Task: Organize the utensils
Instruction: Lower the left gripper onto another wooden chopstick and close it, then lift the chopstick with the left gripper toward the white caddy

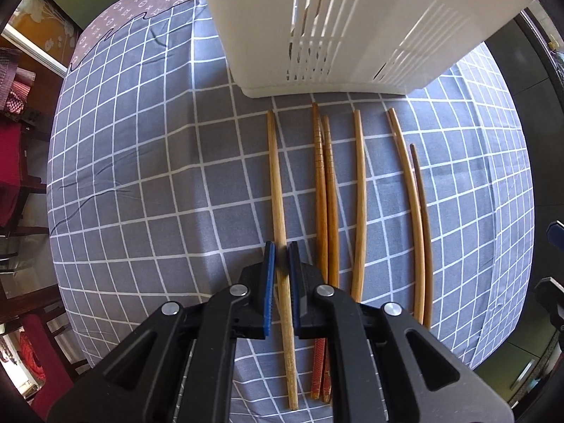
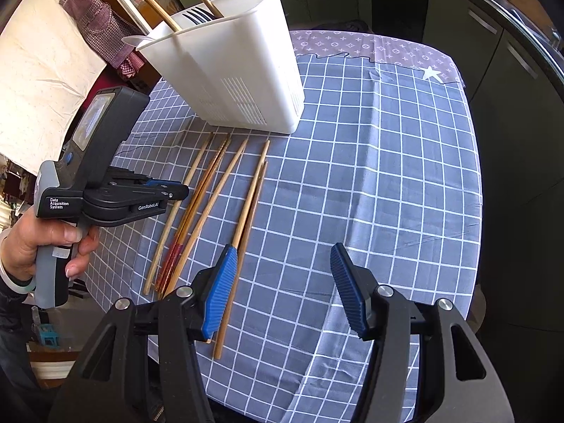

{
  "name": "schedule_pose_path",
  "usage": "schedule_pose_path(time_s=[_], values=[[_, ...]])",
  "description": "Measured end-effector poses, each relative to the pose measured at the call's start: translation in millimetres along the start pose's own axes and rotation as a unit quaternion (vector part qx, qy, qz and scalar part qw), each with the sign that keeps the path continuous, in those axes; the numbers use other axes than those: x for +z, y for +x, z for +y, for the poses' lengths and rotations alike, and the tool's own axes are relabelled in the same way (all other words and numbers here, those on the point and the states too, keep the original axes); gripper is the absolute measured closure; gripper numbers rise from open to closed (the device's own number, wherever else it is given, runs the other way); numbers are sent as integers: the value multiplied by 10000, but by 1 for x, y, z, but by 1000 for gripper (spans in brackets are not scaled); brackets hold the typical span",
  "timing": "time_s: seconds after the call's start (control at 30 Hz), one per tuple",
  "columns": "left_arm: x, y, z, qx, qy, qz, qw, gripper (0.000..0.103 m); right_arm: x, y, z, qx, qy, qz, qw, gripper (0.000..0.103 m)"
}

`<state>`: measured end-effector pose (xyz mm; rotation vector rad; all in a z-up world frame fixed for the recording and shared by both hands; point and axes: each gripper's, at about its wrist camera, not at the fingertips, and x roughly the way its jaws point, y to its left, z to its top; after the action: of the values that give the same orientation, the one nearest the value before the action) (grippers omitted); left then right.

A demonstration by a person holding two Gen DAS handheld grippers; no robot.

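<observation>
Several wooden chopsticks lie side by side on the checked tablecloth in front of a white slotted utensil holder [image 1: 335, 31]. My left gripper [image 1: 282, 250] has its blue pads closed around the leftmost pale chopstick [image 1: 276, 176], low over the cloth. A red-ended pair [image 1: 326, 190] lies just right of it. In the right wrist view the holder [image 2: 229, 67] stands at the back with chopsticks and a fork inside. My right gripper [image 2: 282, 275] is open and empty, its left pad over the rightmost chopsticks [image 2: 246, 211]. The left gripper [image 2: 176, 190] shows there over the chopstick row.
The table [image 2: 387, 176] is covered by a grey-blue checked cloth, with a patterned strip [image 2: 370, 47] at the far end. Dark cabinets [image 2: 511, 70] stand to the right. Chairs with red cushions [image 1: 10, 169] stand to the left of the table.
</observation>
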<state>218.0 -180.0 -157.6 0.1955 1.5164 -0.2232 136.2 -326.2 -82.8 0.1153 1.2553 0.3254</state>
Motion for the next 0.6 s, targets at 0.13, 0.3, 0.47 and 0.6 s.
schedule_pose_path(time_s=[0.13, 0.3, 0.47, 0.6], values=[[-2, -3, 1, -38, 108, -48, 9999, 96, -3, 2, 8, 54, -108, 18, 9999, 47], [-12, -6, 22, -133, -11, -154, 9998, 96, -3, 11, 9, 150, -130, 89, 9998, 47], [-24, -26, 38, -282, -23, -436, 9987, 96, 0, 21, 6, 79, -74, 255, 9996, 47], [-34, -54, 49, -414, 13, -747, 9963, 96, 1, 18, 8, 57, -79, 230, 9997, 47]])
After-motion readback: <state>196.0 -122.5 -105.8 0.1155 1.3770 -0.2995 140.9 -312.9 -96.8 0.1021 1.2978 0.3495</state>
